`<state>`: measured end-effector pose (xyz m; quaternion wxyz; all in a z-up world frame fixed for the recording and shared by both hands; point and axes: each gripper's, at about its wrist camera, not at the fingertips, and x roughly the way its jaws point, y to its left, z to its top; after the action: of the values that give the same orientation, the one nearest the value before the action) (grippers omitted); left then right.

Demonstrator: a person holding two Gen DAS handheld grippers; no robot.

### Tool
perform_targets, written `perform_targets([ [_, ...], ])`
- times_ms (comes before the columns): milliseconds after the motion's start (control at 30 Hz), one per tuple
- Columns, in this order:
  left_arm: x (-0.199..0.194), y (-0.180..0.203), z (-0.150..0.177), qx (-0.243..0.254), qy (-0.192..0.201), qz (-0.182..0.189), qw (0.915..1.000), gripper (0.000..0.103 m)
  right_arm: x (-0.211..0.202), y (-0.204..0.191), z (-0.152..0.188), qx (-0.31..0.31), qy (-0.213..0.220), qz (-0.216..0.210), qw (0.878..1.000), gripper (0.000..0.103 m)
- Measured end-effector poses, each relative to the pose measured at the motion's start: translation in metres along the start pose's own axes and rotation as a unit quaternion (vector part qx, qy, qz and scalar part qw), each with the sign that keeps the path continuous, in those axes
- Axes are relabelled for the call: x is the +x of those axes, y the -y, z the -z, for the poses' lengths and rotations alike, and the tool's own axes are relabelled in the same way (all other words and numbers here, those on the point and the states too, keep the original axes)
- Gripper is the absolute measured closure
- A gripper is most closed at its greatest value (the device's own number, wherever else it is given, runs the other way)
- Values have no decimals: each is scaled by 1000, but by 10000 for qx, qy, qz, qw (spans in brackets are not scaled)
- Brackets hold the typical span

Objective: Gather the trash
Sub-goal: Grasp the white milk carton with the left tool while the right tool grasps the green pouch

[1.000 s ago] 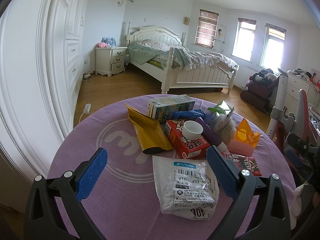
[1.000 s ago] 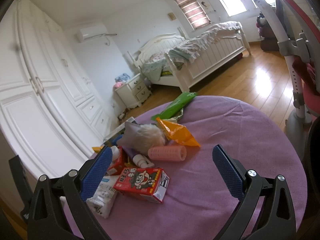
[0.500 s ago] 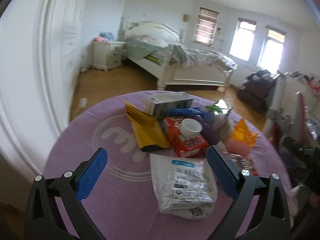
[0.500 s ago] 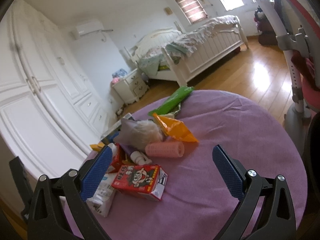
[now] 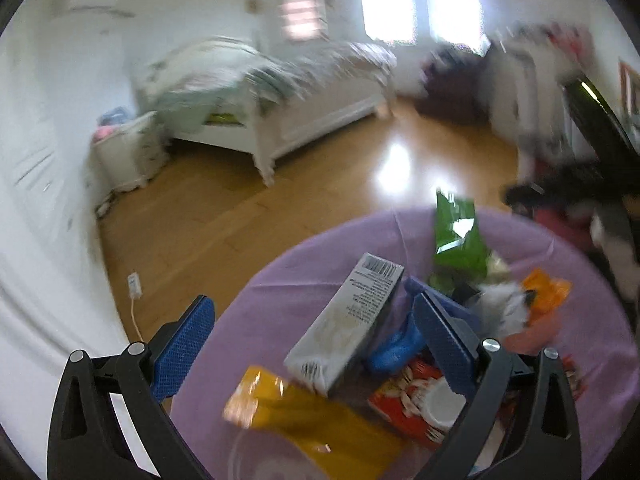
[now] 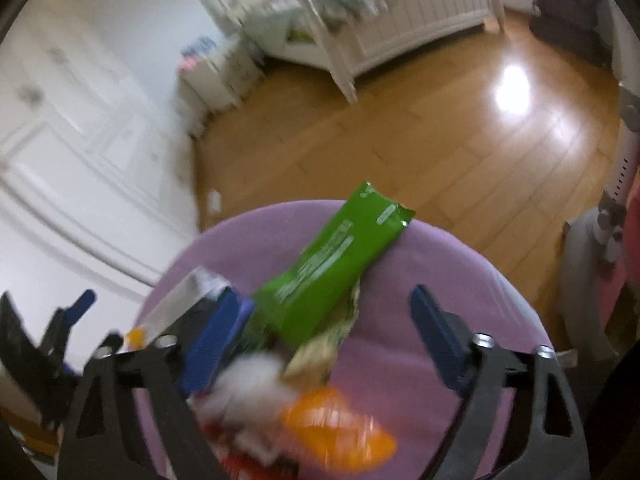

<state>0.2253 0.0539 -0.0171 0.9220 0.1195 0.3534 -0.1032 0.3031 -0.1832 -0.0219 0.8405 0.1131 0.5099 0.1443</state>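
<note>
Trash is heaped on a round table with a purple cloth point(image 5: 276, 300). My left gripper point(image 5: 316, 340) hangs open above a grey carton point(image 5: 348, 320), with a yellow pouch point(image 5: 304, 412), a blue wrapper point(image 5: 396, 344) and a red box point(image 5: 404, 400) close by. My right gripper point(image 6: 324, 336) hovers over the near end of a green wrapper point(image 6: 336, 260). Its jaws are closing and the pads touch nothing. An orange wrapper point(image 6: 340, 424) and a white fluffy lump point(image 6: 252, 380) lie under it. One blue finger point(image 6: 80, 304) of the left gripper shows at the left edge.
Beyond the table's far edge is wooden floor point(image 5: 320, 184), with a white bed point(image 5: 280, 92) and white wardrobes point(image 6: 60, 140) behind. A power strip point(image 5: 134, 284) lies on the floor. A grey chair base point(image 6: 588, 280) stands to the right of the table.
Both grippers have swept forward over the pile toward the table's far side and now tilt down more. The white bag has left the left view. The right jaws have narrowed.
</note>
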Motion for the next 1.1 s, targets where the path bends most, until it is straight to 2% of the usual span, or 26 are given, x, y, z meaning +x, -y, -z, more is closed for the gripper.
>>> perform_targets([
  [100,27,5,-2,314,-290,-20,9991,5,37,-14,-16,-159,-449,497,9976,21],
  [133,34,6,0,373,-379,54,9986,5,51,-20,-18,-245,-625,676,9955,21],
  [200,43,10,4,479,-492,280,9972,6,66,-28,-18,-285,-860,769,9929,22],
  [267,48,13,7,560,-534,386,9963,17,72,-40,-15,-382,-885,896,9913,27],
  [333,57,12,12,400,-755,565,9947,48,73,-52,-14,-479,-871,935,9906,36],
  [400,60,9,10,134,-758,644,9950,49,73,-64,-12,-590,-830,896,9908,57],
  [467,59,3,8,-89,-731,676,9950,53,70,-69,-10,-667,-747,884,9910,69],
  [500,54,-5,9,-329,-664,739,9945,59,65,-72,-8,-686,-665,834,9919,70],
  [567,41,-12,8,-650,-461,858,9931,60,54,-67,-8,-619,-500,575,9952,76],
  [733,-9,-22,15,-1077,114,867,9903,61,-2,-64,7,-378,-103,-479,9981,81],
  [867,-50,-13,21,-1276,526,1083,9845,61,-51,-69,33,-436,55,-1260,9911,81],
  [1033,-98,17,38,-1355,826,1412,9772,61,-96,-57,68,-640,-38,-1890,9799,81],
  [1100,-105,27,43,-1396,860,1537,9744,61,-112,-54,85,-803,-21,-1965,9772,81],
])
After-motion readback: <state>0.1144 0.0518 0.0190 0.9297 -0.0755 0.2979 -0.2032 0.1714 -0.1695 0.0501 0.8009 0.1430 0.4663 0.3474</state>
